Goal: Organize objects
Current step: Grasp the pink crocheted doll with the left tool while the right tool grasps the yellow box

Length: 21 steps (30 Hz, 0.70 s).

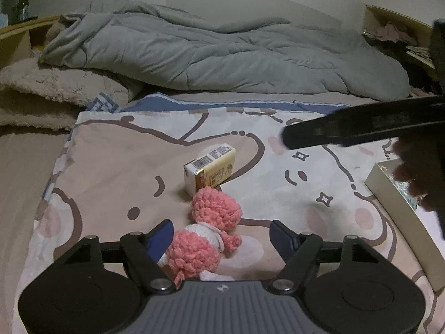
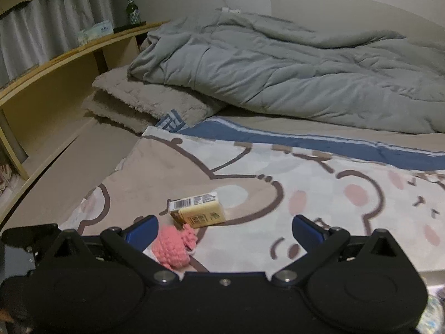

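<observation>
The left claw (image 1: 219,236) hangs low over the near part of the bed, its jaws spread and released, with the pink crocheted doll (image 1: 205,239) lying between them. The doll's lower body sits just beside the left blue pad (image 1: 160,239), though whether pad and yarn touch cannot be told; the right pad stands well clear of it. No pad presses on the doll. The doll lies on the cartoon-print blanket (image 1: 116,167), its round pink head pointing away from the camera.

Just past the head, a small yellow and white carton (image 1: 210,171) lies on its side on the same blanket, barcode face turned up, near the middle of the bed. The doll's head is just beside the carton's near corner.

The right claw (image 2: 224,231) is also released, jaws wide with nothing between them but blanket. In its view the doll sits by its left finger and the carton lies just beyond. Seen from the left wrist, this right claw reaches in from the bed's right edge as a blurred dark bar, a hand (image 1: 417,183) gripping it.

At the right edge of the bed rests a shallow cream box (image 1: 389,192).

Farther back, a blue-striped sheet (image 2: 306,142) shows under the blanket's far edge. Beyond it a fluffy beige throw (image 2: 144,100) lies folded toward the left, and a rumpled grey-green duvet (image 2: 278,66) is heaped along the far side. A wooden shelf (image 2: 69,53) runs along the bed's left edge, carrying a green bottle (image 2: 132,9).
</observation>
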### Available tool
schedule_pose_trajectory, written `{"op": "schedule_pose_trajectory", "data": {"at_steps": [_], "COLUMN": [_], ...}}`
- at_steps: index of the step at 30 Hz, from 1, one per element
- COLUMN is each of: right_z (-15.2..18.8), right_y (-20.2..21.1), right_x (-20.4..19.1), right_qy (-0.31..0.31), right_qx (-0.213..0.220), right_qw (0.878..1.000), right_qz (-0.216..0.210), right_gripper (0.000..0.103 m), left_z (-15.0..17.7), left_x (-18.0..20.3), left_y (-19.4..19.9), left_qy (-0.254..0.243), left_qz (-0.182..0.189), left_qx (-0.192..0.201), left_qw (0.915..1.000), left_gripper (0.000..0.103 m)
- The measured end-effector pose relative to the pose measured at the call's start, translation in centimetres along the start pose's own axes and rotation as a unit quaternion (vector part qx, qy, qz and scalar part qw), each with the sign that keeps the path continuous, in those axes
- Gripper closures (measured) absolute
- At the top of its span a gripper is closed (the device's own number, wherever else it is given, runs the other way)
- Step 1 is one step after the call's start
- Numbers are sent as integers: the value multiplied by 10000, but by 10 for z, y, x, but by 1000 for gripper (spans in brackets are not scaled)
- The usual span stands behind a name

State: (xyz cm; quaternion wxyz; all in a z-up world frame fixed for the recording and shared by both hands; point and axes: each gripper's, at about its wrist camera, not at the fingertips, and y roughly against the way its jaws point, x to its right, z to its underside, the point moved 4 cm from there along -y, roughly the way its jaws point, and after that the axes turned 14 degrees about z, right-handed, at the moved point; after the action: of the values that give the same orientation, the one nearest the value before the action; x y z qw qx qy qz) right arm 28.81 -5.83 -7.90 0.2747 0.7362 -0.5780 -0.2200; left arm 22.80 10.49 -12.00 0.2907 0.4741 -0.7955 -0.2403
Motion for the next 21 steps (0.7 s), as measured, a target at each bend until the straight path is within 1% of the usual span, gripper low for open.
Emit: {"op": "schedule_pose_trajectory", "data": {"at_steps": [7, 8, 9, 10, 16, 18, 21], "right_z": [-7, -8, -8, -9, -4, -3, 1], "right_y": [-49, -56, -64, -70, -105, -113, -122], "right_x": [-27, -31, -36, -40, -63, -67, -70], "right_qy": [139, 190, 245, 299, 686, 693, 703], "right_qx": [-28, -41, -67, -89, -239, -316, -414], "right_qw": [9998, 9997, 9996, 9995, 9973, 9969, 9964], "right_qz": [-126, -120, -103, -89, -117, -187, -223], "right_gripper": [0, 0, 0, 0, 0, 0, 0], "left_z": [1, 1, 2, 2, 0, 2, 4], "left_x": [-9, -10, -11, -13, -23, -26, -24], "left_y": [-17, -20, -23, -25, -30, -33, -37], "left_qy": [137, 150, 171, 176, 327, 327, 201], "left_qz": [110, 123, 129, 91, 22, -12, -26], "left_qx": [-63, -102, -137, -142, -76, -138, -251], "left_qw": [9998, 9998, 9997, 9997, 9994, 9994, 9995], "left_gripper": [29, 31, 36, 37, 37, 37, 37]}}
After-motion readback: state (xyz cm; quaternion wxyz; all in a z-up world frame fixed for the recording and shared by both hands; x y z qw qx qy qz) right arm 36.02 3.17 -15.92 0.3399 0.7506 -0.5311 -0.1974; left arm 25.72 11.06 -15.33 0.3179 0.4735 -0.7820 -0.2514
